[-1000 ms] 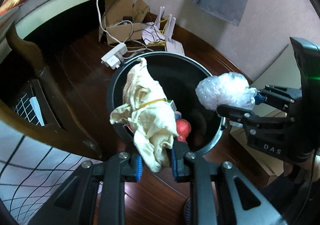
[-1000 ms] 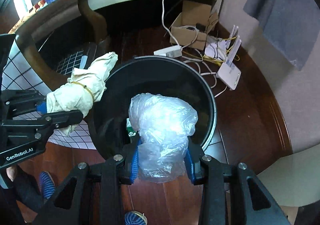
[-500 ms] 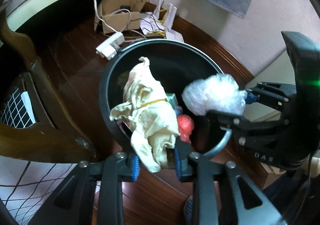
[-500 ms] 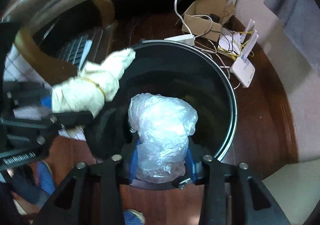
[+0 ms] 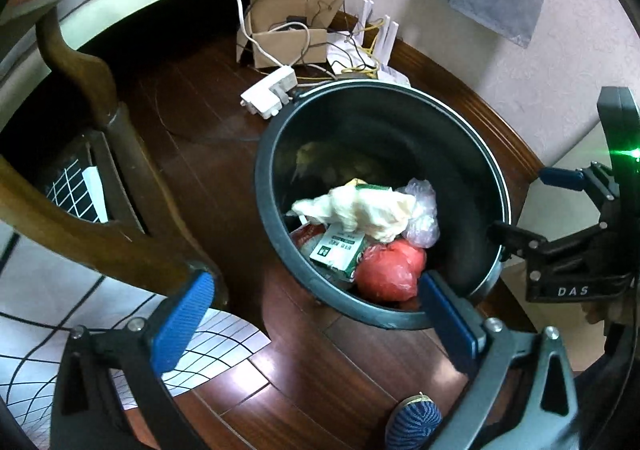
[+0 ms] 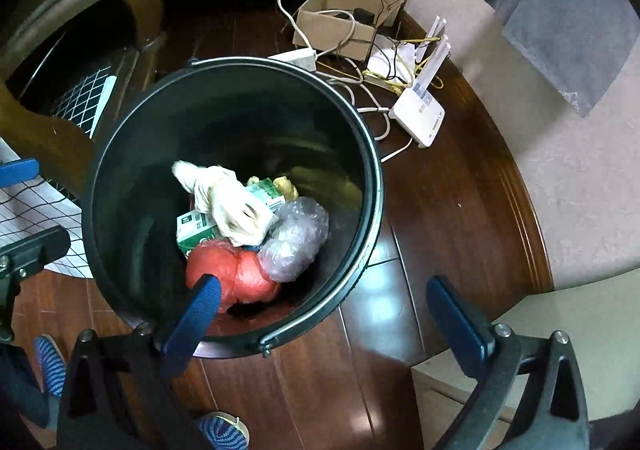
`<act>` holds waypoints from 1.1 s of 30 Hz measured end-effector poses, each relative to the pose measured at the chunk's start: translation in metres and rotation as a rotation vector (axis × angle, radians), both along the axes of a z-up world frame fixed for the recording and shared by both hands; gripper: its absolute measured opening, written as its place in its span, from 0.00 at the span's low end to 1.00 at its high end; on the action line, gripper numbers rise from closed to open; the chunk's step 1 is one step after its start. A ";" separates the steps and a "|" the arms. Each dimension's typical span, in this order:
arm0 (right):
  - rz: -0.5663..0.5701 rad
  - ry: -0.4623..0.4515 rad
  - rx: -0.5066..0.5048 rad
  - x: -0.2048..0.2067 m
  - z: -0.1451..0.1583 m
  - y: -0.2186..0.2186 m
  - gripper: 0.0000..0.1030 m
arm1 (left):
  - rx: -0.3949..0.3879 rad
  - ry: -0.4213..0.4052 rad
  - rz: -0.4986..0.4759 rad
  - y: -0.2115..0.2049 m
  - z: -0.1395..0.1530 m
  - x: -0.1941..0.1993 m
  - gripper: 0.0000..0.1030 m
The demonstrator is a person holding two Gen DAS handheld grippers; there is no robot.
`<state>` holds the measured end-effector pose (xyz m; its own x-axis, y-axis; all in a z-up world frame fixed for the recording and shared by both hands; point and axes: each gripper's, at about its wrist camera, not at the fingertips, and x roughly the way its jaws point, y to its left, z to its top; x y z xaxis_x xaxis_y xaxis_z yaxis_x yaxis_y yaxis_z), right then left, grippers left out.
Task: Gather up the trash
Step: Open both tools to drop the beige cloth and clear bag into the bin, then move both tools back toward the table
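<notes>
A black round trash bin (image 5: 280, 121) (image 6: 372, 153) stands on the dark wooden floor. Inside lie a cream cloth wad (image 5: 368, 209) (image 6: 234, 209), a clear plastic bag wad (image 5: 422, 213) (image 6: 296, 242), a red bag (image 5: 386, 270) (image 6: 236, 274) and a green-and-white carton (image 5: 336, 252) (image 6: 192, 230). My left gripper (image 5: 316, 314) is open and empty above the bin's near rim. My right gripper (image 6: 324, 310) is open and empty above the bin's near rim; it also shows at the right of the left wrist view (image 5: 532, 205).
A wooden chair (image 5: 100, 153) and a grid-patterned cloth (image 5: 216, 334) are left of the bin. Behind it lie a cardboard box (image 6: 340, 21), a white power strip (image 5: 270, 91), cables and a white router (image 6: 418, 113). A pale wall with grey cloth (image 6: 560, 17) stands right.
Both grippers opened. The cream cloth wad and the clear plastic bag wad dropped from the fingers into the bin and now lie on the trash inside.
</notes>
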<state>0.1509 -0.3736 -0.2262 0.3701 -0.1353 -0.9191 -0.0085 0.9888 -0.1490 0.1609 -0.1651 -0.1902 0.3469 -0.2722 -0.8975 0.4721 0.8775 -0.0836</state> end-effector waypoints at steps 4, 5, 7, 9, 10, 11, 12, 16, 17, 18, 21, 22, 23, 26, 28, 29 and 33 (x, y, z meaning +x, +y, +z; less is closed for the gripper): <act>-0.001 -0.005 0.001 -0.002 0.003 0.002 1.00 | 0.003 -0.011 0.004 0.003 0.006 -0.004 0.99; -0.001 -0.007 0.003 -0.002 0.003 0.002 1.00 | 0.004 -0.013 0.005 0.003 0.006 -0.005 0.99; -0.002 -0.014 0.005 -0.002 0.006 0.004 1.00 | 0.005 -0.019 0.006 0.004 0.008 -0.007 0.99; -0.003 -0.021 0.008 -0.003 0.009 0.004 1.00 | 0.007 -0.024 0.009 0.004 0.010 -0.008 0.99; -0.005 -0.027 0.008 -0.005 0.011 0.004 1.00 | 0.008 -0.025 0.012 0.005 0.011 -0.009 0.99; -0.008 -0.031 0.007 -0.005 0.012 0.004 1.00 | 0.006 -0.026 0.014 0.006 0.012 -0.010 0.99; -0.011 -0.035 0.009 -0.006 0.014 0.003 1.00 | 0.004 -0.028 0.016 0.007 0.014 -0.012 0.99; -0.016 -0.057 0.011 -0.011 0.025 0.003 1.00 | 0.000 -0.041 0.021 0.009 0.021 -0.018 0.99; -0.016 -0.060 0.012 -0.012 0.027 0.004 1.00 | 0.001 -0.048 0.022 0.010 0.024 -0.021 0.99; -0.014 -0.067 0.013 -0.014 0.030 0.005 1.00 | 0.001 -0.052 0.025 0.010 0.026 -0.022 0.99; -0.006 -0.081 0.011 -0.018 0.039 0.009 1.00 | 0.001 -0.069 0.039 0.015 0.033 -0.029 0.99; 0.000 -0.087 0.009 -0.021 0.043 0.012 1.00 | 0.007 -0.074 0.045 0.017 0.036 -0.032 0.99; 0.005 -0.092 0.007 -0.023 0.046 0.013 1.00 | 0.013 -0.078 0.050 0.019 0.038 -0.034 0.99; 0.025 -0.111 -0.006 -0.028 0.058 0.020 1.00 | 0.010 -0.092 0.065 0.026 0.046 -0.041 0.99; 0.042 -0.128 -0.011 -0.032 0.067 0.027 1.00 | 0.006 -0.107 0.077 0.032 0.053 -0.045 0.99; 0.047 -0.133 -0.011 -0.033 0.070 0.030 1.00 | 0.004 -0.113 0.083 0.035 0.056 -0.047 0.99; 0.072 -0.163 -0.006 -0.036 0.086 0.045 1.00 | -0.004 -0.140 0.110 0.051 0.070 -0.055 0.99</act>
<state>0.1151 -0.3288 -0.1400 0.5229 -0.1085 -0.8455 -0.0544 0.9856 -0.1601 0.1061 -0.1142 -0.1201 0.4964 -0.2292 -0.8373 0.3806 0.9243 -0.0273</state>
